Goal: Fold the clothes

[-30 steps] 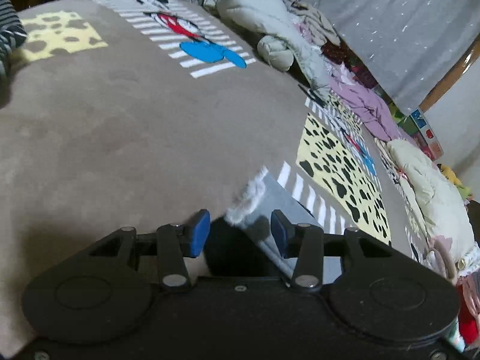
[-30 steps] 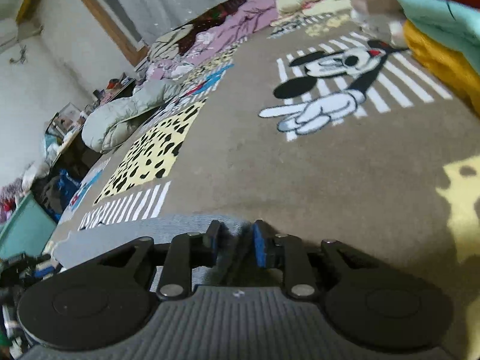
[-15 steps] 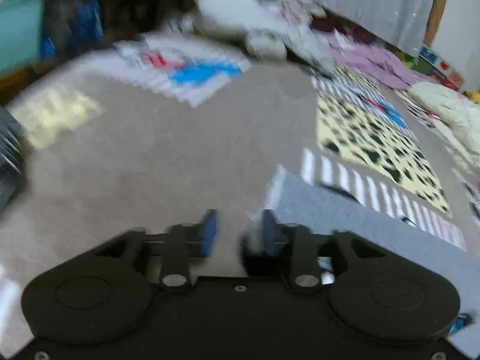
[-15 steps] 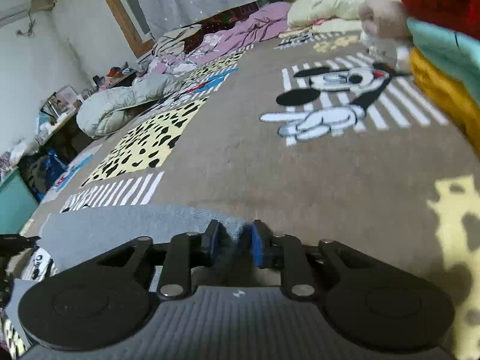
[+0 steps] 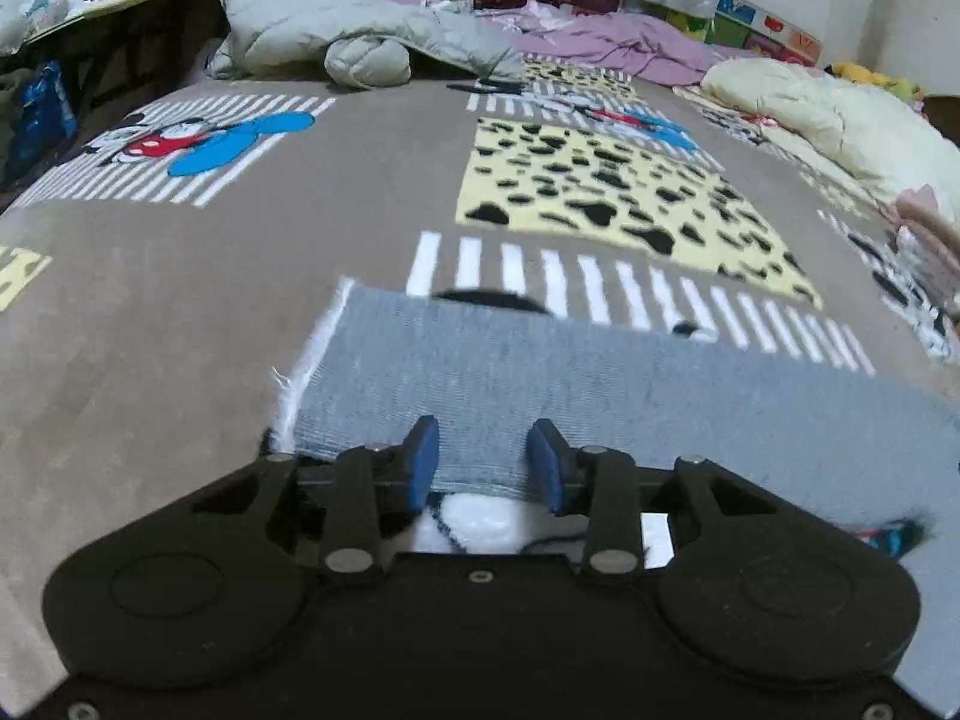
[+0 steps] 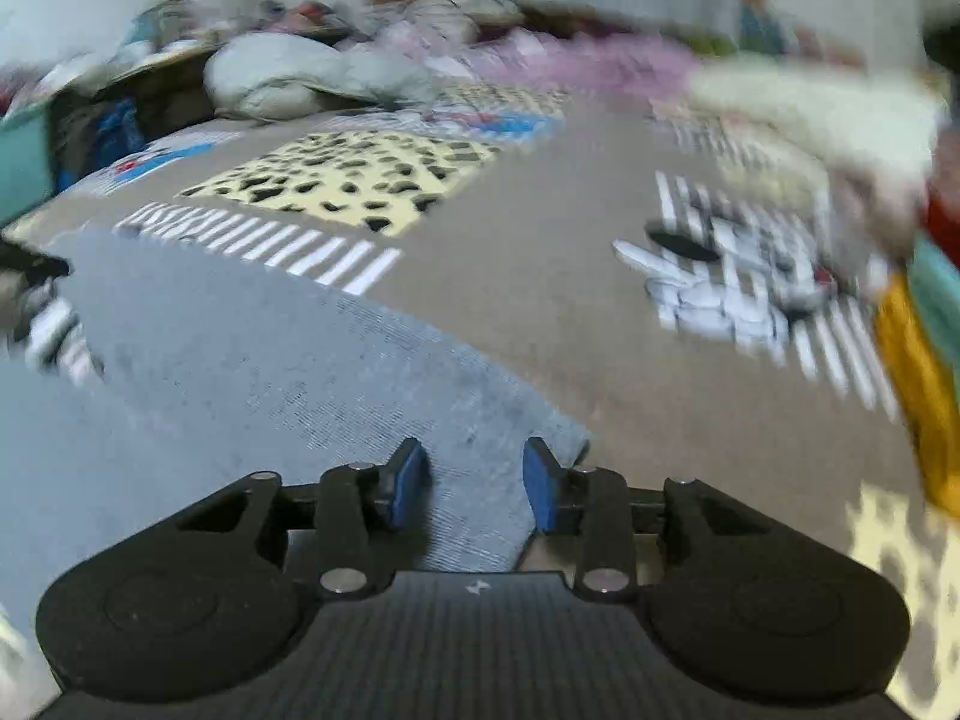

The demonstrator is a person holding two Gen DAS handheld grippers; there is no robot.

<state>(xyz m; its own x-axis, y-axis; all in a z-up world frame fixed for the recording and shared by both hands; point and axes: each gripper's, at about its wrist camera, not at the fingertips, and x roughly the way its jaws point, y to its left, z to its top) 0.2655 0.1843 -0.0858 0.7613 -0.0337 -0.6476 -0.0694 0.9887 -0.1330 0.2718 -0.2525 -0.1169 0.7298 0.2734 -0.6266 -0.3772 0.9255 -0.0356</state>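
Ribbed grey knit cloth (image 5: 600,384) lies on a matt, fuzzy printed blanket (image 5: 180,312).

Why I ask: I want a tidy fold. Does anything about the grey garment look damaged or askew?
Yes, slightly. The grey garment has a frayed white edge on its left side, with loose threads sticking out over the blanket. Otherwise it lies flat and smooth, and its right corner looks neat, though that view is blurred.

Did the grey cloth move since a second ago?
Yes. The grey cloth has spread flat toward the blanket's white stripes, which it earlier lay short of.
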